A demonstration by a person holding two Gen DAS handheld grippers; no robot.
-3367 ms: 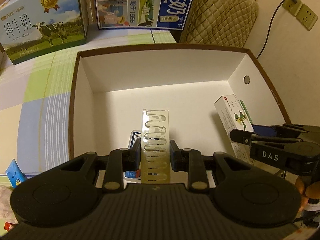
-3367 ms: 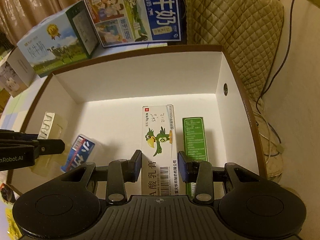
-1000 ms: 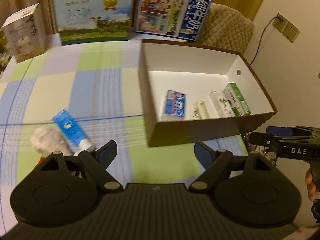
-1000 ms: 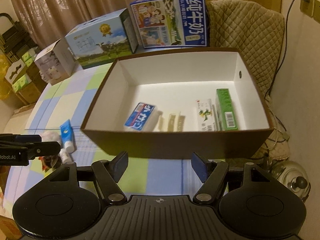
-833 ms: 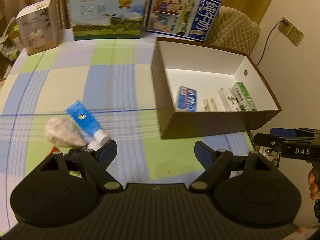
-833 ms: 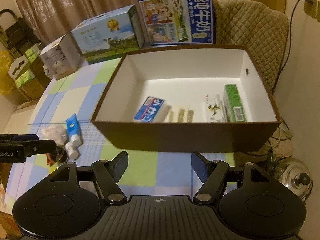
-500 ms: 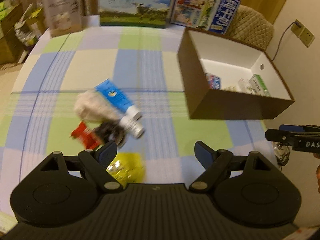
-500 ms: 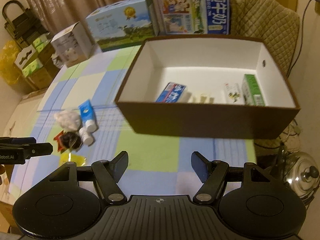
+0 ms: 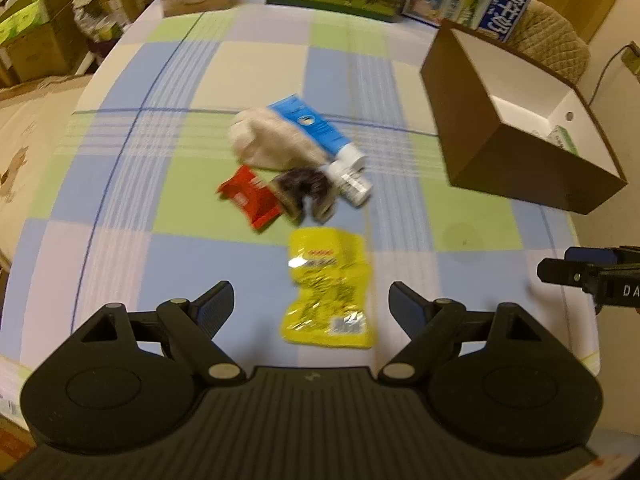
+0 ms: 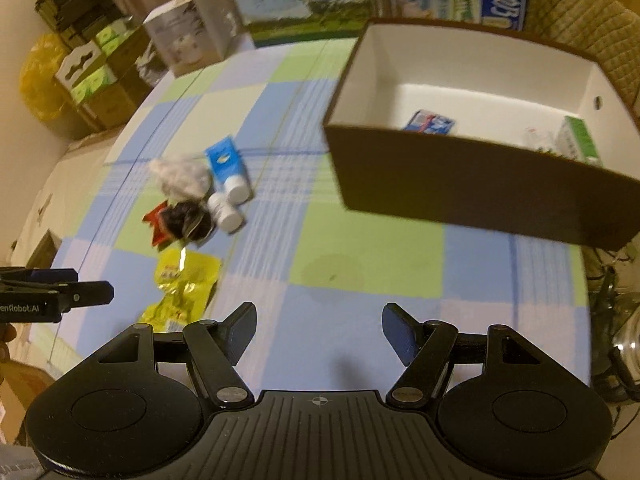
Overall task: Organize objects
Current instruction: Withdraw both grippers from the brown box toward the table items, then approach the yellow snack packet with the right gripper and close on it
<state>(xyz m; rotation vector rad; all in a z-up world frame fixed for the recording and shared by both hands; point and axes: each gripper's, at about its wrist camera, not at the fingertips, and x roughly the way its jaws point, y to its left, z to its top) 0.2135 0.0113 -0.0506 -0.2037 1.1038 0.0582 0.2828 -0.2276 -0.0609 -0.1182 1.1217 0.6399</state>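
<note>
From the left wrist, the left hand-held gripper [image 9: 310, 304] hangs released and empty above a crinkled yellow foil packet [image 9: 328, 290] near the front edge of the checked tabletop [image 9: 168, 80]. Behind the packet, toward the middle, lie a red wrapper [image 9: 250, 196], a blue squeeze tube [image 9: 314, 128] and a white cloth wad [image 9: 268, 142]. From the right wrist, the right hand-held gripper [image 10: 319, 334] is likewise spread and empty; the brown cardboard box [image 10: 460, 184] sits at the right edge, holding a green carton [image 10: 580, 142].
</note>
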